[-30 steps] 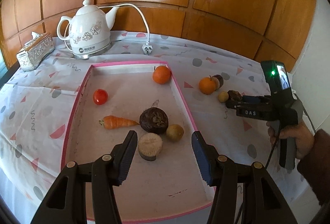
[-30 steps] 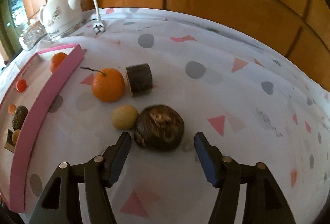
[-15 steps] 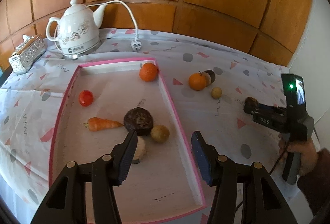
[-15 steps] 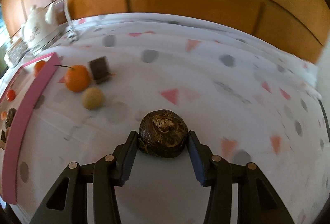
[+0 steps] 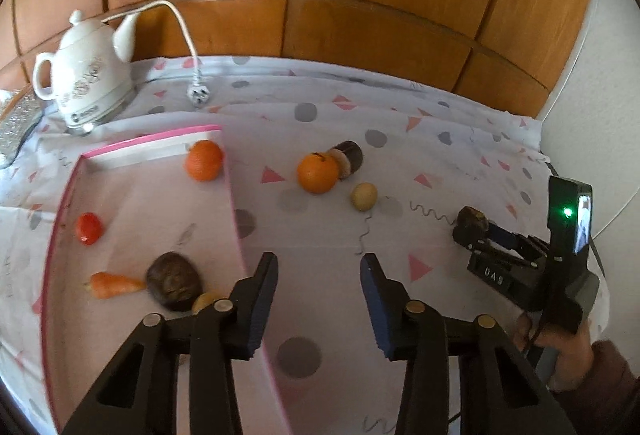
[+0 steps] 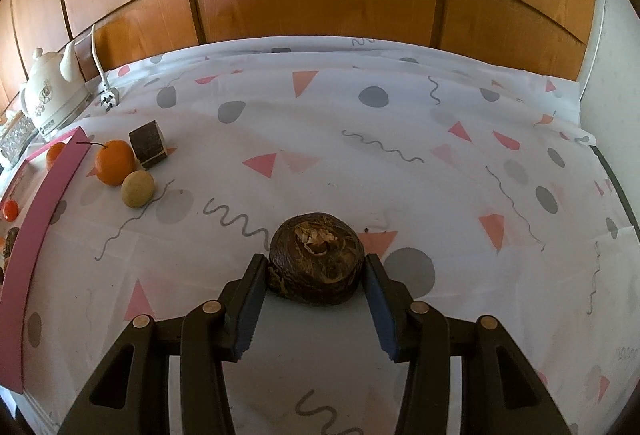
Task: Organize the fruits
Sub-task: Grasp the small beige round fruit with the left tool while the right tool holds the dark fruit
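My right gripper is shut on a dark brown round fruit and holds it over the patterned cloth; it also shows in the left wrist view. My left gripper is open and empty above the right rim of the pink-edged tray. In the tray lie an orange, a red tomato, a carrot, a dark round fruit and a small tan fruit. On the cloth lie an orange, a dark cut piece and a small tan fruit.
A white kettle with cord and plug stands at the back left, beside a silver tissue box. A wood-panelled wall runs behind the table. A white wall lies at the right.
My right gripper closed on the dark brown fruit and carried it right, away from the other fruits. My left gripper swung right, from over the tray to its right rim.
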`<state>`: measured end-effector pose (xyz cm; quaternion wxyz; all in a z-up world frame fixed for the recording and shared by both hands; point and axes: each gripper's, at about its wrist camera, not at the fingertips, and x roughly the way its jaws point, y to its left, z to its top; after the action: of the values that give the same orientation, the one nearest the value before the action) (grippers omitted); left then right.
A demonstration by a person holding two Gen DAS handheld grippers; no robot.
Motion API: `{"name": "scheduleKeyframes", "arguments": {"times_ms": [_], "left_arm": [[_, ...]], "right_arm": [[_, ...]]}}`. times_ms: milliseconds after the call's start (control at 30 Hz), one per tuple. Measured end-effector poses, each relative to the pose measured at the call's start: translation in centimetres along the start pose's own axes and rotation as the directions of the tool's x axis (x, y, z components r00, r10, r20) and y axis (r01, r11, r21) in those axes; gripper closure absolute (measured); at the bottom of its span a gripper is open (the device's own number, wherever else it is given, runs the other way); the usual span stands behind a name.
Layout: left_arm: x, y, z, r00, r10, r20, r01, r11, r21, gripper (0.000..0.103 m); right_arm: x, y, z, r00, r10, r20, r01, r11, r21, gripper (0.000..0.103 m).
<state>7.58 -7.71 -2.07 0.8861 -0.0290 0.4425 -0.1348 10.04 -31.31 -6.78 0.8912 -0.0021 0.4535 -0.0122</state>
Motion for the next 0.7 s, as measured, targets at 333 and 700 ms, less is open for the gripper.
{"name": "scheduleKeyframes", "arguments": {"times_ms": [333, 700], "left_arm": [[5.1, -2.8, 2.8, 0.999, -0.019, -0.048, 0.019, 1.000, -0.006, 0.064], [10.7, -5.3, 4.7, 0.995, 0.037, -0.090, -0.033, 0.999, 0.042, 0.064]], "right_arm": [[-0.3, -0.2, -0.5, 1.000, 0.012, 0.011, -0.012, 1.000, 0.013, 0.054], [-0.2, -0.2, -0.6, 1.000, 0.025, 0.018, -0.025, 0.999, 0.026, 0.053]]}}
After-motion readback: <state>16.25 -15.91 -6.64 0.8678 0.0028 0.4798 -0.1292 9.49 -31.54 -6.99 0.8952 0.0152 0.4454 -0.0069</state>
